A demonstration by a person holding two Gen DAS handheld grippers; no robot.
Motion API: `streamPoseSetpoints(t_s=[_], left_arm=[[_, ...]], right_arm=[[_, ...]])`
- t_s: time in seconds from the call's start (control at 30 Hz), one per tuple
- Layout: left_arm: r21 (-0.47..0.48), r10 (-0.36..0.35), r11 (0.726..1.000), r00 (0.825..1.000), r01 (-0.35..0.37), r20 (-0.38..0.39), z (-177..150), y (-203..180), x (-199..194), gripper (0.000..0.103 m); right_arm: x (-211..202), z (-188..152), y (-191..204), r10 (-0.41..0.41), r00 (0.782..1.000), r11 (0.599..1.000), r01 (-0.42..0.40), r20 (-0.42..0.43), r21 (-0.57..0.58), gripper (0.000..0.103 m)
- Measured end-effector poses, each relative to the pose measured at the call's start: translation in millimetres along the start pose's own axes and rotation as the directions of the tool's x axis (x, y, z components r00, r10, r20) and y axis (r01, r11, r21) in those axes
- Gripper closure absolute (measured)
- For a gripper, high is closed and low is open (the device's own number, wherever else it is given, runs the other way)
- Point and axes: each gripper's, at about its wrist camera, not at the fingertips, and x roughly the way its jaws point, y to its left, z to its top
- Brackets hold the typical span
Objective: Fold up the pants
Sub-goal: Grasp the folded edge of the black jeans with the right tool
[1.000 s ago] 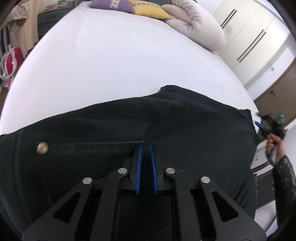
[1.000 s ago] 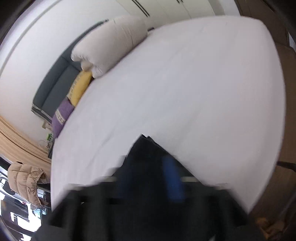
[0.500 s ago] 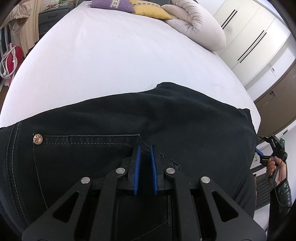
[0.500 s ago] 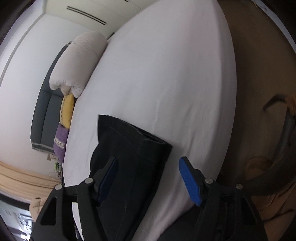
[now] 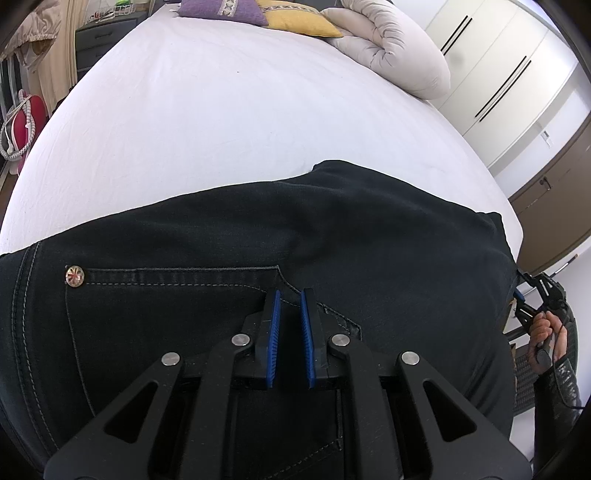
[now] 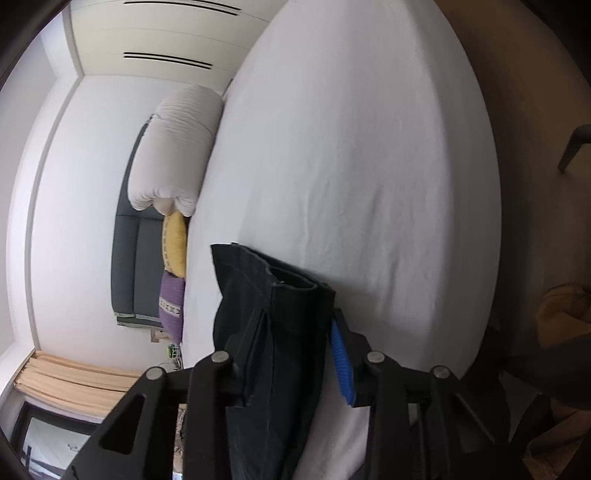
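Dark navy jeans [image 5: 258,240] lie across the near part of a white bed [image 5: 229,110], back pocket and a metal rivet [image 5: 75,277] facing up. My left gripper [image 5: 289,299] rests over the pocket's edge with its blue pads close together, a narrow gap between them; a fold of denim seems pinched there. My right gripper [image 6: 299,325] is closed on the stacked leg hems of the jeans [image 6: 280,291] at the bed's right edge. It also shows in the left wrist view [image 5: 532,299], held by a hand.
A rolled white duvet [image 5: 395,55], a yellow pillow [image 5: 299,22] and a purple pillow [image 5: 221,9] lie at the head of the bed. White wardrobes [image 5: 509,66] stand on the right. A chair [image 5: 524,365] stands by the bed's right edge.
My right gripper was open beside the leg hems half a second ago and has closed on them. My left gripper and the waist end have stayed nearly still.
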Motion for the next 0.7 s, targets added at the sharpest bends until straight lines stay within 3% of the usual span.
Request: streamPoseSetpoints(t_s=[0.27,0.53,0.7], left_arm=[[0.000,0.001,1.000,1.000,-0.001,0.001,0,-1,0,0.092],[-0.003,-0.005,1.000,1.000,0.005,0.001,-1,0,0,0.092],[-0.004,-0.011,1.000,1.000,0.011,0.001,-2,0,2,0.092]], right_arm=[[11,4,5,0.133,0.991,0.991,-0.133,-0.005,-0.002,0.066],[34,16,0,0.169,0.983,0.986,-0.168,-0.075,0.018,0.066],[23,16,-3,0.168,0.984,0.986,-0.168,-0.065,0.015,0.081]])
